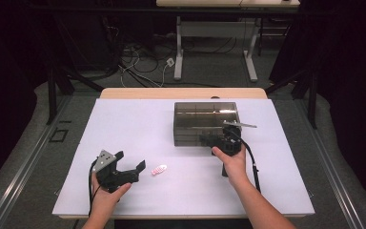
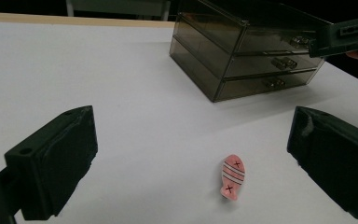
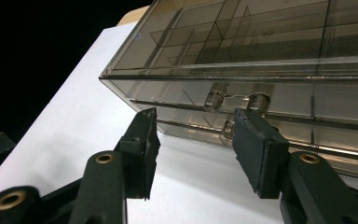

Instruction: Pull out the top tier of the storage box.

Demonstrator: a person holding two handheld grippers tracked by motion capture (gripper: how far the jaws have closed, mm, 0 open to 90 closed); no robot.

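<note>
As the person stands with a tool in each hand, this is how the table reads from nearest to farthest:

Left tongs [image 1: 134, 168]: jaws spread wide and holding nothing, resting low over the white table top [image 1: 138, 124].

Small pink fish-shaped eraser with stripes and two crosses [image 2: 232, 177]: lying flat on the table just ahead of the left tongs, between the lines of their jaws and nearer one of them, touched by neither.

Right tongs [image 3: 193, 149]: about half open, nothing gripped yet; the pads flank the little clear handles on the chest front.

Smoky transparent plastic chest of three shallow drawers [image 1: 205, 123]: right before the right tongs, all drawers looking shut.

Risk: the handles are small and slick, so I'd expect the pads to slip off, or catch two handles at once; a hard pull could drag the light chest forward instead of opening a drawer.
</note>
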